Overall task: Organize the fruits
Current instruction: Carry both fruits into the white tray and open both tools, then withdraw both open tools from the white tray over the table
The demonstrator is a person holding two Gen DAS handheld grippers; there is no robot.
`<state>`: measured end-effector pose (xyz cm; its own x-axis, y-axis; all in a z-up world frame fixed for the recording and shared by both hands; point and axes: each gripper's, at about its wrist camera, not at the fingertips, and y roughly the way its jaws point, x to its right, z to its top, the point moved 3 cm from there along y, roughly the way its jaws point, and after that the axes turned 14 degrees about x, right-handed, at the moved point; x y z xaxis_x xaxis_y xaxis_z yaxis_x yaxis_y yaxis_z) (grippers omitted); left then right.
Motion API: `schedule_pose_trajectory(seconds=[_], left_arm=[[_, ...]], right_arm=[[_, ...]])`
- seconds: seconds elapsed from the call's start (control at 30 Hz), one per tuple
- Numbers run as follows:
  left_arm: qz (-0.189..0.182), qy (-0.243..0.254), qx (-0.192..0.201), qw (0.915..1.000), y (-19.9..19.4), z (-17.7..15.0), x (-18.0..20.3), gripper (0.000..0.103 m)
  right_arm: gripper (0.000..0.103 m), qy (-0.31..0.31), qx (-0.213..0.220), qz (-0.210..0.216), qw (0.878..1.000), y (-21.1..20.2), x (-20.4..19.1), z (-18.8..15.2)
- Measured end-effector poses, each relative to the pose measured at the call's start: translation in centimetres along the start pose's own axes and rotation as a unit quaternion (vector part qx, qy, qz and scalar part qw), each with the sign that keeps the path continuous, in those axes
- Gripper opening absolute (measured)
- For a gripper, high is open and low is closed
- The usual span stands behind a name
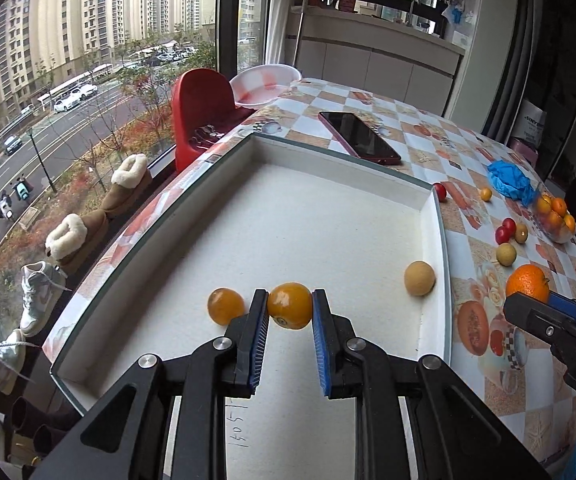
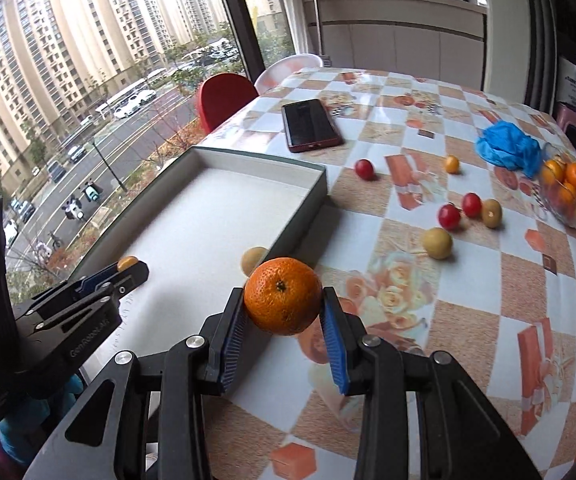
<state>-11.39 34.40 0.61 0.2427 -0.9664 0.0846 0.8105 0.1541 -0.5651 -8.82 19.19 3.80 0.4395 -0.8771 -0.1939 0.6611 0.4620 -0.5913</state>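
Observation:
My left gripper (image 1: pixel 290 305) is shut on a small yellow-orange fruit (image 1: pixel 289 306) just above the floor of the white tray (image 1: pixel 272 216). A second small orange fruit (image 1: pixel 226 305) lies in the tray to its left and a tan round fruit (image 1: pixel 419 278) to its right. My right gripper (image 2: pixel 284 304) is shut on a mandarin (image 2: pixel 283 301), held above the table beside the tray's right wall (image 2: pixel 308 216). The mandarin also shows in the left wrist view (image 1: pixel 527 282). Loose red, tan and yellow fruits (image 2: pixel 449 216) lie on the tablecloth.
A dark phone (image 2: pixel 312 125) lies beyond the tray. A blue crumpled glove (image 2: pixel 508 151) and a clear bowl of mandarins (image 2: pixel 572 194) sit at the right. A red chair (image 2: pixel 224 98) and a white basin (image 1: pixel 266 82) stand by the window.

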Motion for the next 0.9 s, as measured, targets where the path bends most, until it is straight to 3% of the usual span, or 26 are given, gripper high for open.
schedule_pose_trajectory(seconds=[0.2,0.6,0.7,0.83,0.87,0.9], left_arm=[[0.004,-0.016,-0.004,0.9999,0.7,-0.7,-1.4,0.023],[0.002,-0.015,0.01,0.9998,0.6,-0.7,-1.2,0.023],[0.005,-0.015,0.013,0.9998,0.6,-0.7,-1.2,0.023],[0.012,-0.015,0.02,0.9996,0.6,-0.6,-1.4,0.025],[0.01,-0.017,0.02,0.9996,0.6,-0.5,-1.4,0.026],[0.006,-0.017,0.018,0.9997,0.7,-0.5,-1.3,0.043]], right_arm=[[0.04,-0.033,-0.025,0.016,0.999,2.2,-3.2,-0.4],[0.042,-0.075,-0.034,0.008,0.997,3.3,-4.2,-0.5],[0.054,-0.082,-0.023,-0.001,0.996,3.1,-4.2,-0.1],[0.083,-0.069,0.005,-0.022,0.997,1.9,-2.9,0.9],[0.083,-0.06,0.008,-0.023,0.998,1.6,-2.5,1.1],[0.083,-0.052,0.008,-0.026,0.998,1.4,-1.9,1.2]])
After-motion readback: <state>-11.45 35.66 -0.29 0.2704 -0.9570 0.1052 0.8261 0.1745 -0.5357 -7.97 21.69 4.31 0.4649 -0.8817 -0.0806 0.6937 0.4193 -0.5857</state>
